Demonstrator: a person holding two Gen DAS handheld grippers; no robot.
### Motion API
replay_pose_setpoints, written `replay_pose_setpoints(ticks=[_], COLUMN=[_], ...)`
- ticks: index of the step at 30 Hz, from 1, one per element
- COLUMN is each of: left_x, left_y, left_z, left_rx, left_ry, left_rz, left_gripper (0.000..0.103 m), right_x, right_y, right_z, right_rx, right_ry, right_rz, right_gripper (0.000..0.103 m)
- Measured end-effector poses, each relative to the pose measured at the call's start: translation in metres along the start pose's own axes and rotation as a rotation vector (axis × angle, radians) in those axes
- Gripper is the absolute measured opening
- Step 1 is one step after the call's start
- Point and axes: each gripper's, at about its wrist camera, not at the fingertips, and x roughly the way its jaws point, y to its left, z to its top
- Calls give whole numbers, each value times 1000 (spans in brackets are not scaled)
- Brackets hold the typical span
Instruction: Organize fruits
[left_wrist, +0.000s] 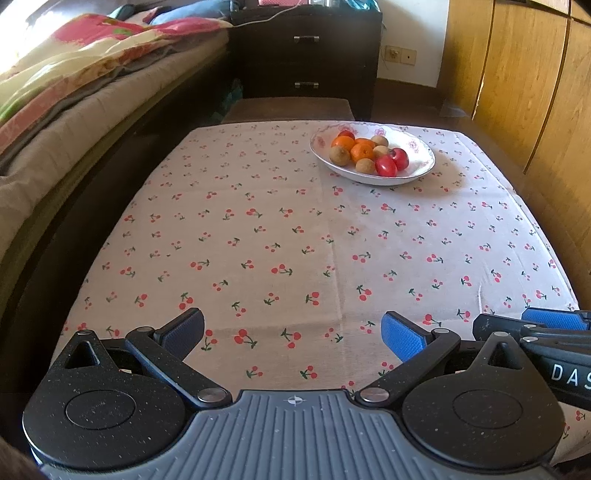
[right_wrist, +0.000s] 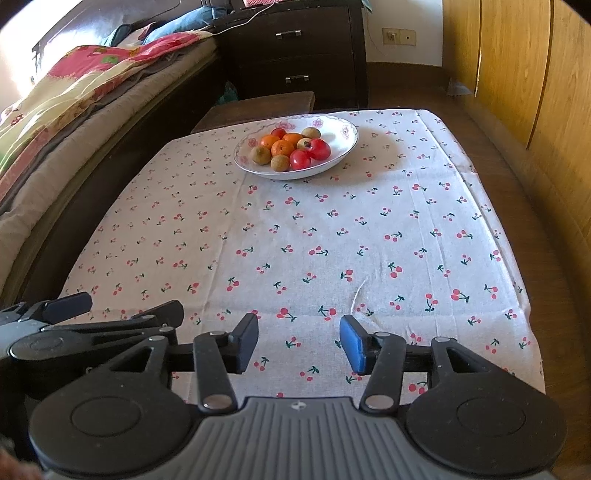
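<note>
We see every fruit gathered in the white floral bowl (left_wrist: 421, 171) at the far end of the desk (left_wrist: 258, 236): the oranges (left_wrist: 361, 152), the red fruits (left_wrist: 386, 165) and the brown fruits (left_wrist: 340, 155) lie touching one another. No fruit lies on the cloth outside the bowl. That would suit either fruits already collected or a mixed heap waiting to be sorted.

Well short of the bowl, our left tool (left_wrist: 293, 334) is spread wide and holds nothing. Our right tool (right_wrist: 299, 341), beside it, is also parted and bare.

We judge the fruits light, round and apt to roll. The red ones look smooth and slippery, so we would grip across the widest part, gently. The bowl looks breakable.
</note>
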Motion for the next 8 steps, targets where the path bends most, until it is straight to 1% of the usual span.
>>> replay_pose_setpoints(ticks=[8], left_x=[0], left_y=[2], left_z=[1], left_rx=[-12], left_ry=[4], left_rz=[8], left_gripper=[103], right_x=[0], right_y=[0], right_z=[0], right_rx=[2], right_ry=[-1], right_rz=[0], right_gripper=[50])
